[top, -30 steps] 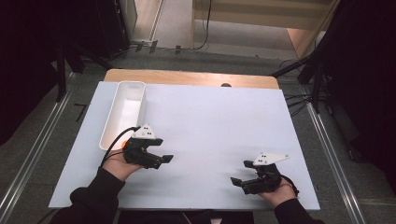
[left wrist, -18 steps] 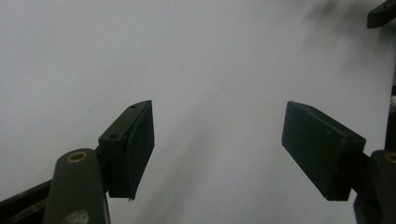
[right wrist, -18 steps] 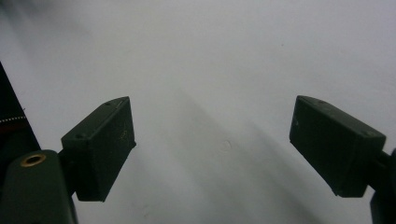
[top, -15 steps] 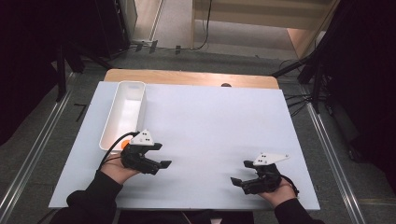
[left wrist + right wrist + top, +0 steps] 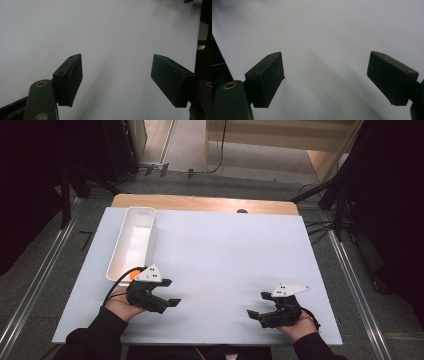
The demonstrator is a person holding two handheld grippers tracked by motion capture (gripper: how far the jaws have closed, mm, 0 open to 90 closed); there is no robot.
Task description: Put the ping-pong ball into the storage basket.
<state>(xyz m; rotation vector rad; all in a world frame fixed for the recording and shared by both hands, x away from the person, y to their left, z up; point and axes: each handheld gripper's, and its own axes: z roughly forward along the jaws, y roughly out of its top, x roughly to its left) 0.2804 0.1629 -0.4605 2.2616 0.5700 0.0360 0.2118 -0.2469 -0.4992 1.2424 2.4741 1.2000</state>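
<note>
My left gripper point(image 5: 169, 292) rests low over the white table sheet point(image 5: 225, 255) at the front left, just below the near end of a white tray point(image 5: 120, 255). Its jaws point right, toward the table's middle. In the left gripper view the left gripper point(image 5: 116, 80) stands open with bare white sheet between its pads. My right gripper point(image 5: 256, 312) sits at the front right, jaws pointing left. The right gripper view has the right gripper point(image 5: 325, 80) wide open over the bare sheet, nothing between its fingers.
The long white tray lies along the left side of the sheet. A wooden table edge point(image 5: 200, 202) runs behind the sheet. Dark floor, metal rails and stands surround the table.
The left hand and its gripper have drifted slightly toward the front edge of the table. The right gripper has not moved.
</note>
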